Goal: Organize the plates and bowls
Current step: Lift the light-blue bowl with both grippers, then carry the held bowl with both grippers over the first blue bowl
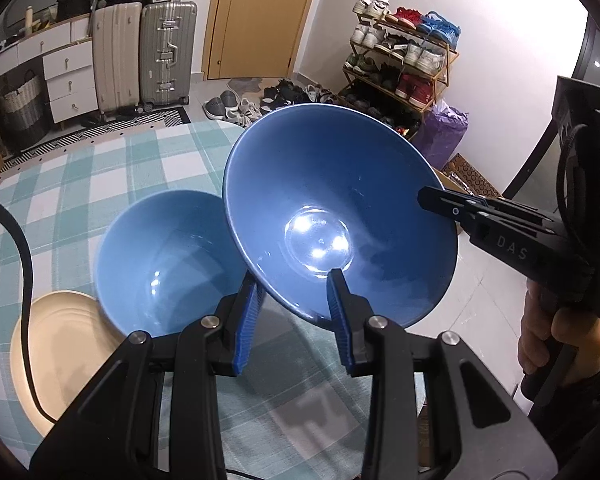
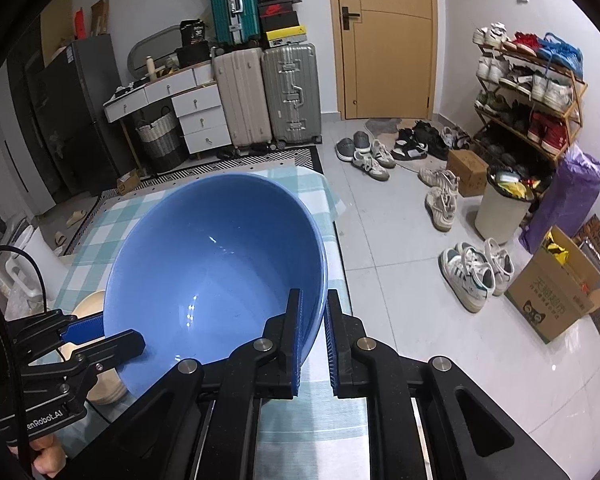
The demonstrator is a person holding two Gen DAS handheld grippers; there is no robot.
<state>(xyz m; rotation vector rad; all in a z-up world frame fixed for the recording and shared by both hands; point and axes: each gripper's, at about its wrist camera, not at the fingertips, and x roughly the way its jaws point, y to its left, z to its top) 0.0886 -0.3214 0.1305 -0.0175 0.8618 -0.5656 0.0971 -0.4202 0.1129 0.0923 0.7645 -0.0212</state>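
At centre frame of your left wrist view, the dark blue bowl (image 1: 340, 212) is tilted and raised clear of the checked tablecloth (image 1: 100, 168), with your left gripper (image 1: 296, 280) closed on its near rim, one pad inside and one outside. Your right gripper (image 1: 432, 196) enters from the right edge of that view and pinches the opposite rim; your hand (image 1: 556, 340) shows at lower right. To the lower left, a lighter blue bowl (image 1: 168, 256) sits upright on the cloth, its rim just beside the raised bowl, and a cream plate (image 1: 60, 344) lies beside it at lower left, partly hidden behind it. In your right wrist view, your right gripper (image 2: 312, 304) is nearly fully closed, with the bowl's thin wall (image 2: 216, 256) clamped between the pads at lower centre. Your left gripper (image 2: 100, 336) grips the rim at lower left. Cream plates (image 2: 104, 384) show beneath it, stacked on the cloth (image 2: 96, 228).
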